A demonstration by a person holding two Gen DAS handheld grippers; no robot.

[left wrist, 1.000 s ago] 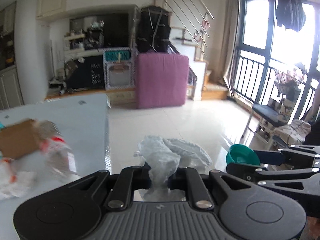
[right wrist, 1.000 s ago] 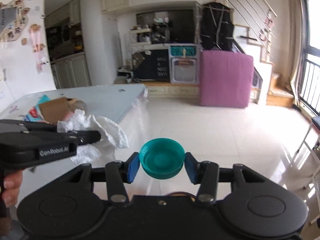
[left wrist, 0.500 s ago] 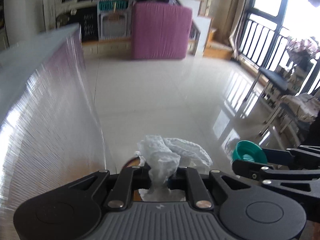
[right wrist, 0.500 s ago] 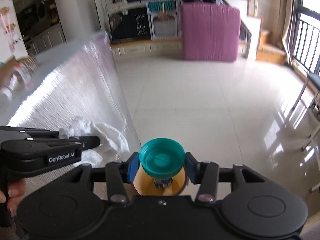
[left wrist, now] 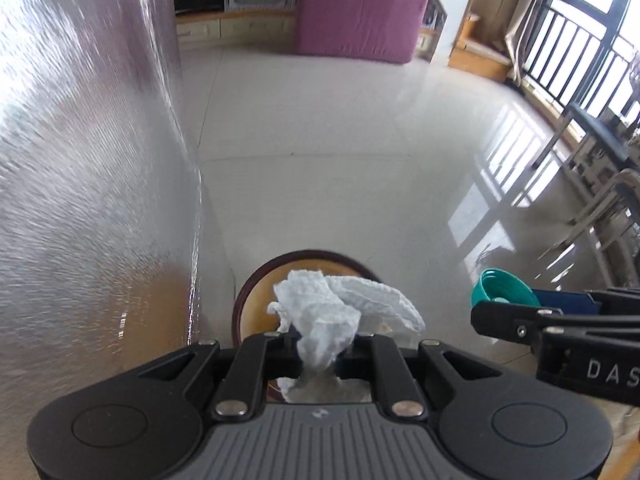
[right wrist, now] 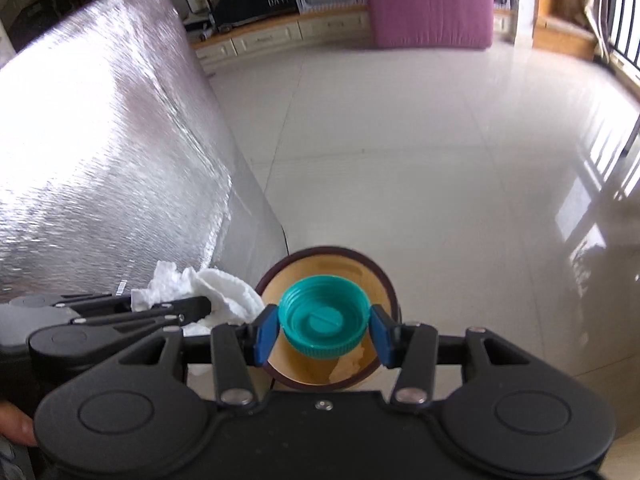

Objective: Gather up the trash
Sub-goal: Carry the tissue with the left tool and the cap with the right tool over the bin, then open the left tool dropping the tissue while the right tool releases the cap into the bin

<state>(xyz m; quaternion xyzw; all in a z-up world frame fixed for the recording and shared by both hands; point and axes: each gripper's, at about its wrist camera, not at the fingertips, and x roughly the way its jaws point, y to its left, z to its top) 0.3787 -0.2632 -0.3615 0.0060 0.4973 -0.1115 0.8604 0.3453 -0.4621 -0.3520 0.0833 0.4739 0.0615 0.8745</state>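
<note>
Crumpled white tissue point(left wrist: 328, 316) sits clamped between the jaws of the left gripper point(left wrist: 324, 346), its loose folds spilling forward above the open mouth of a round brown bin point(left wrist: 256, 292) on the glossy tiled floor point(left wrist: 340, 128); the right gripper point(right wrist: 325, 330) has its blue pads point(right wrist: 265, 334) pressed tight on a teal bottle cap point(right wrist: 324, 316), hollow side facing the camera, directly over the same bin point(right wrist: 320, 256); the two grippers hang side by side, close together; a silvery textured table side point(right wrist: 100, 160) rises just left of the bin; a purple mattress point(right wrist: 428, 0) leans at the far wall.
</note>
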